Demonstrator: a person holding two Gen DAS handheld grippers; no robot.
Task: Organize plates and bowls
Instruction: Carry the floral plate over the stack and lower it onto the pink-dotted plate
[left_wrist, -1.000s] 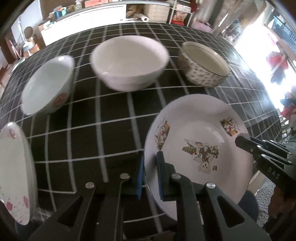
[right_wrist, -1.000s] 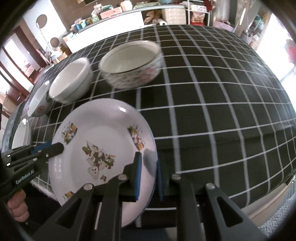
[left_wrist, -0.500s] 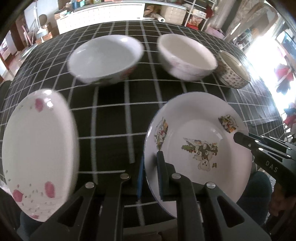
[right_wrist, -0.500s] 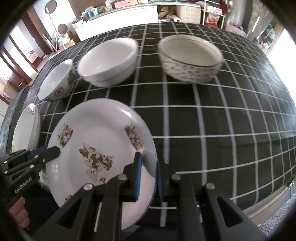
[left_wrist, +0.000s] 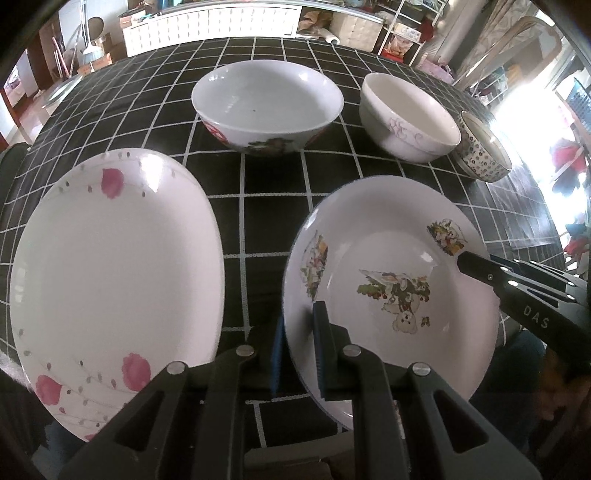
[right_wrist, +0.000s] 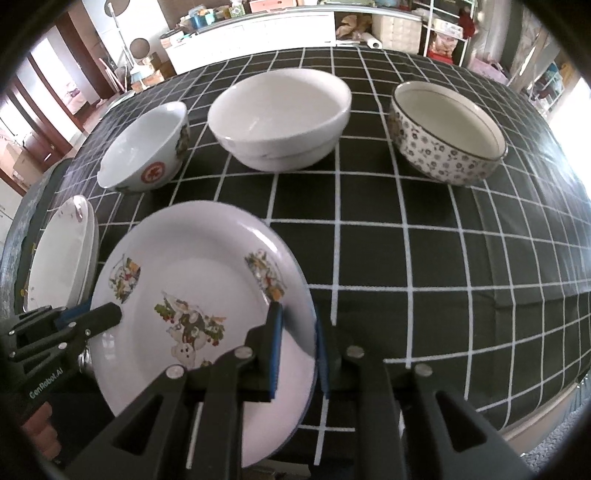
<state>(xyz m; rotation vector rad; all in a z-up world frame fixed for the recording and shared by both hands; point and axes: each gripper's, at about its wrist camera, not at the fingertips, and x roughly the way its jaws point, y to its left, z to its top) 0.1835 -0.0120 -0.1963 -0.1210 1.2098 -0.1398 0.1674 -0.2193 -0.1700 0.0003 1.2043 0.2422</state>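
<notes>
A white cartoon plate (left_wrist: 388, 280) is held above the table's near edge by both grippers. My left gripper (left_wrist: 298, 347) is shut on its left rim. My right gripper (right_wrist: 297, 347) is shut on its right rim; the plate (right_wrist: 192, 295) fills the lower left of the right wrist view. A white plate with pink flowers (left_wrist: 110, 280) lies on the table to the left and shows edge-on in the right wrist view (right_wrist: 61, 258). Three bowls stand behind: a red-marked bowl (left_wrist: 266, 107), a plain white bowl (left_wrist: 406, 118) and a flower-patterned bowl (right_wrist: 447, 133).
The table has a black cloth with a white grid (right_wrist: 443, 258). Its front edge runs close below the held plate. White cabinets and cluttered shelves (left_wrist: 221, 22) stand beyond the far edge.
Both grippers have carried the cartoon plate to the left. The pink-flowered plate has come fully into the left wrist view, and the bowls have shifted right in both views.
</notes>
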